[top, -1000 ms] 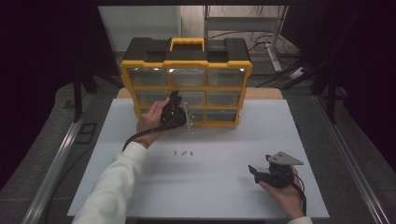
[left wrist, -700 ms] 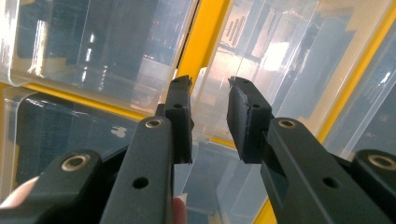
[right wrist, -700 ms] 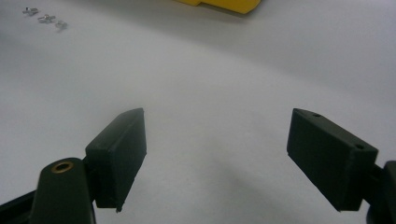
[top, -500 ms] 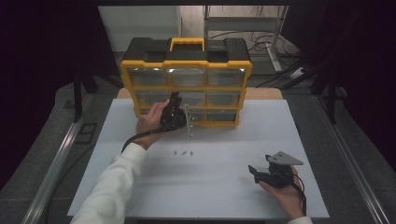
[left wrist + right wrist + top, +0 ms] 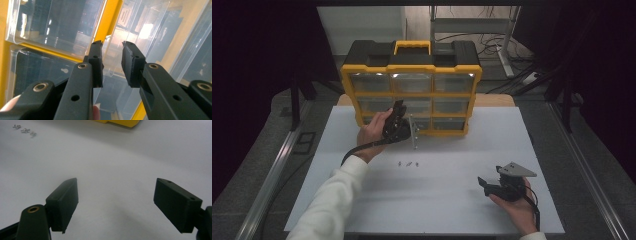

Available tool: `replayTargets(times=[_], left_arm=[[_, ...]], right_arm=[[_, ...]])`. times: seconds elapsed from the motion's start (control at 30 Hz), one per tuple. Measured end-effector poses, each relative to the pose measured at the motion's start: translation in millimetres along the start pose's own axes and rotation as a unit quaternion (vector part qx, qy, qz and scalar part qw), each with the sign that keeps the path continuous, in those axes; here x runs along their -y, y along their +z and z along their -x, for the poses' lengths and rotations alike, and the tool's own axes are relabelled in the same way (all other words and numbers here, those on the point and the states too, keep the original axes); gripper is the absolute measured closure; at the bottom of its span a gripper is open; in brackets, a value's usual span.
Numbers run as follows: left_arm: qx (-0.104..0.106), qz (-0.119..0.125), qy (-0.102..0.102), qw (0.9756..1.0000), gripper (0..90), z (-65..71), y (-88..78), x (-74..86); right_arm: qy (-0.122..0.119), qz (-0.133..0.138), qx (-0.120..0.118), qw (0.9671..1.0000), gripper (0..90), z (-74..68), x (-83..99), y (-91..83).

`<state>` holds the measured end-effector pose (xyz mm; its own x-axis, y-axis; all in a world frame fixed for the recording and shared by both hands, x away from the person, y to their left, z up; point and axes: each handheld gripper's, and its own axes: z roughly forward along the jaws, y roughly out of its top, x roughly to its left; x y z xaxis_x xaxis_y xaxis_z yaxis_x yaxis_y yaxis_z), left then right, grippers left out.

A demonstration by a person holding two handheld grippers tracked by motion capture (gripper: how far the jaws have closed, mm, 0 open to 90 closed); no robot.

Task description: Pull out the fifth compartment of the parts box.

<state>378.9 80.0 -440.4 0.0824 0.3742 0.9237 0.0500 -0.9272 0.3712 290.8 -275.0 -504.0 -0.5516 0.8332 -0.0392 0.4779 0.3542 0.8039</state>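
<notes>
A: Two grippers. State?
B: Left gripper (image 5: pixel 111 63), jaws parted around a clear drawer's handle tab (image 5: pixel 109 53) on the yellow-framed plastic organiser (image 5: pixel 410 89). Right gripper (image 5: pixel 117 205) spread wide, empty, over the white table (image 5: pixel 452 165).
A: Loose items?
B: Small metal screws (image 5: pixel 408 163), mid-table.

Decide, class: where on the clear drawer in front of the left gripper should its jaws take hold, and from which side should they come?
Grip the small clear pull tab that juts from the clear drawer front in the yellow organizer. Come straight at the drawer face, as the left gripper already points, jaws either side of the tab. It is likely the only protruding part; the rest looks smooth.
</notes>
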Motion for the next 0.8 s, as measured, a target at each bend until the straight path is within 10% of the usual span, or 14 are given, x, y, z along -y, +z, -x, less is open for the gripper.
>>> replayTargets(times=[0.8], left_arm=[[-0.001,0.003,0.008,1.0,71.7,1.2,-10.0,1.6]], right_arm=[[-0.001,0.002,0.0,1.0,20.6,-0.5,-0.5,-0.9]])
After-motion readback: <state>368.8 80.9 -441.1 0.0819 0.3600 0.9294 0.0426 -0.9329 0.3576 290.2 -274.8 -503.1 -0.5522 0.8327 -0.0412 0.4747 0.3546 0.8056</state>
